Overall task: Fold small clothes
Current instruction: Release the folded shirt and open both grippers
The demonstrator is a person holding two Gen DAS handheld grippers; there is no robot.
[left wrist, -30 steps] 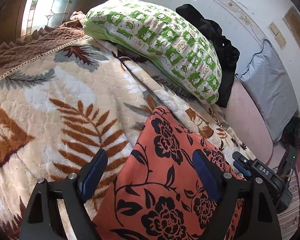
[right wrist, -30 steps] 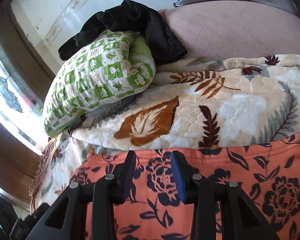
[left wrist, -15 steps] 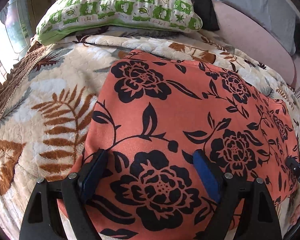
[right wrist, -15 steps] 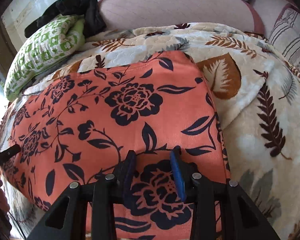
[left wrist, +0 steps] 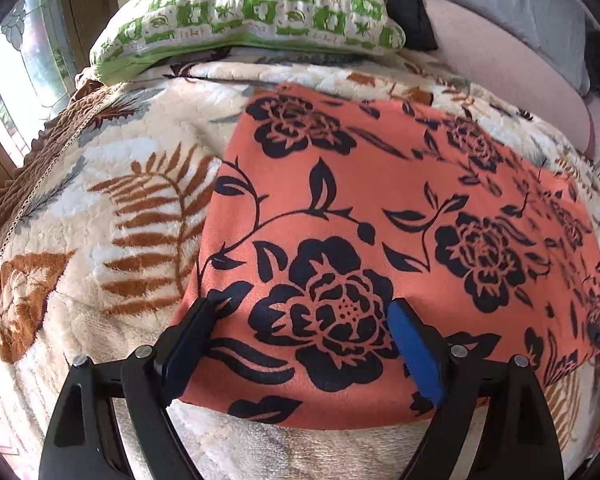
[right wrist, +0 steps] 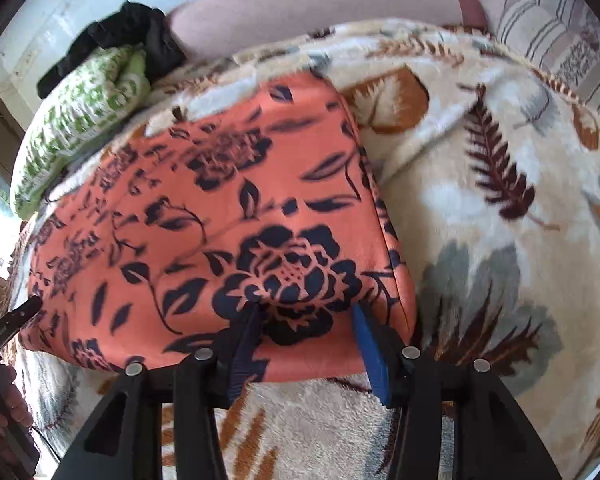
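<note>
Here, the orange cloth printed with black roses and leaves (left wrist: 380, 184) lies spread flat on the cream plush blanket with brown fern and leaf patterns (left wrist: 112, 216). Its near edge runs straight across just ahead of both grippers, and its far edge reaches toward the pillows.

In the left wrist view, the left gripper (left wrist: 302, 344) sits over the near left corner of the cloth with its jaws spread wide. One black finger rests at the cloth's left border, and the blue-padded finger (left wrist: 414, 356) stands over the fabric beside a large black rose. No fold of fabric is pinched between them.

In the right wrist view, the right gripper (right wrist: 304, 340) is at the near right corner of the same cloth (right wrist: 220, 208). Its jaws are parted too, though less widely, and they straddle the hem on either side of a black rose. The tip of the left gripper and the person's hand (right wrist: 0, 404) show at the far left edge of that view.

Beyond the cloth lies a green and white patterned pillow (left wrist: 252, 12), with a black garment (right wrist: 116, 40) bunched behind it. A pale pink padded headboard (right wrist: 316, 4) curves along the back, and a striped cushion (right wrist: 560, 28) sits at the right.
</note>
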